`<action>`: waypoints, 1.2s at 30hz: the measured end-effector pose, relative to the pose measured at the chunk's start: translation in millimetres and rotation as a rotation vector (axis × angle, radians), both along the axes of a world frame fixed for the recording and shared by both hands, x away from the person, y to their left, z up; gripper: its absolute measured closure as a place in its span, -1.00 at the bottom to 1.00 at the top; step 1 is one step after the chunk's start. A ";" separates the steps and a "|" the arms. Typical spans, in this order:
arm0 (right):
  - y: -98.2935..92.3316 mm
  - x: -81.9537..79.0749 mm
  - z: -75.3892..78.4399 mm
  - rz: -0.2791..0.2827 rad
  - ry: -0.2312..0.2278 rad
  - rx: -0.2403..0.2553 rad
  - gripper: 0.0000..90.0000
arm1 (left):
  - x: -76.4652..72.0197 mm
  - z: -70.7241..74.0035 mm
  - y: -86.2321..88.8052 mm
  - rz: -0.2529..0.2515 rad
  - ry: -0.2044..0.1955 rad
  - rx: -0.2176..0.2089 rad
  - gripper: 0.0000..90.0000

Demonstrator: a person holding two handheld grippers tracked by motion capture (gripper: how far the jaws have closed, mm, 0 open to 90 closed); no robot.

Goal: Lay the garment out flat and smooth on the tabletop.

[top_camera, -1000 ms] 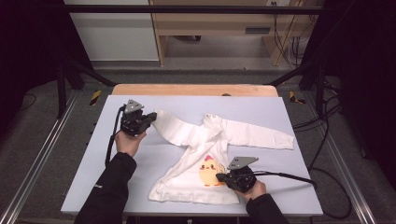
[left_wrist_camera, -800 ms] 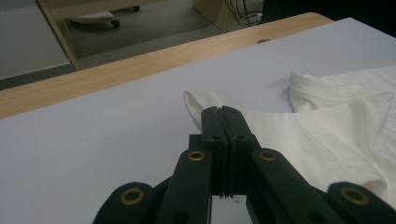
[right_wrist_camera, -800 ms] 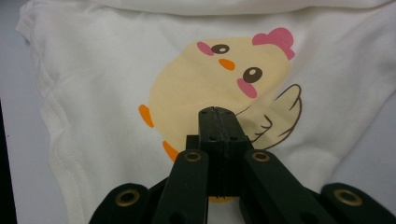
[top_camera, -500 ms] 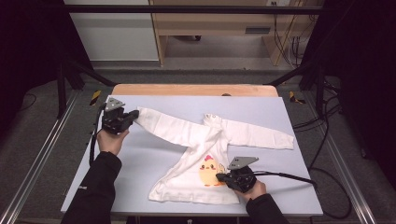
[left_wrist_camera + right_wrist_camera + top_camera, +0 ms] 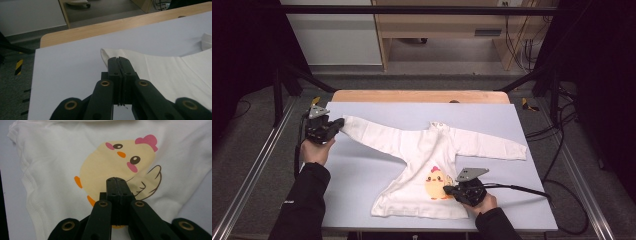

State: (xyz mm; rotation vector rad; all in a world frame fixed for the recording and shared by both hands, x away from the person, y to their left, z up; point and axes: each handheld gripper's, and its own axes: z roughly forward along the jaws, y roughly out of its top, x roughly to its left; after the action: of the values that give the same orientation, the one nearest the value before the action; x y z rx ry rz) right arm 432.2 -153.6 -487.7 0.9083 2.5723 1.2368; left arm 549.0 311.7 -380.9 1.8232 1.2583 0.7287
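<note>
Shirt: white long-sleeved cotton top with yellow chick print [image 5: 427,165] lies flat on the pale blue table [image 5: 362,175]
Left gripper [image 5: 336,124]: pinching the sleeve cuff [image 5: 106,53]; a hard pull could drag it
Right gripper [image 5: 451,190]: jaws pressed together on the print; may slip

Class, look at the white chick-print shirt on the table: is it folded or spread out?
Spread out. The shirt lies flat, front up, with both sleeves stretched sideways; the left gripper is at one cuff and the right gripper on the chick print.
</note>
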 end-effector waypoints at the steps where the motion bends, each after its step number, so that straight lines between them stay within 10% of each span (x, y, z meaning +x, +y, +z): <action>1: 0.0 0.0 0.0 0.000 0.000 0.000 1.00 | 0.0 -0.7 3.7 0.011 0.002 0.006 0.97; 25: -0.1 0.0 -0.2 -0.001 0.001 0.002 1.00 | -10.9 -10.2 80.1 0.200 0.028 0.024 0.97; 36: -0.1 -0.1 -0.3 -0.002 0.000 0.002 1.00 | -6.6 -19.9 88.4 0.233 0.056 0.029 0.96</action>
State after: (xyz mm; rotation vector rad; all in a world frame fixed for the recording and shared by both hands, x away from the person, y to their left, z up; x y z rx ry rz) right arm 432.0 -153.8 -488.0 0.9109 2.5703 1.2399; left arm 542.4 400.1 -400.7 1.7482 1.5215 0.8311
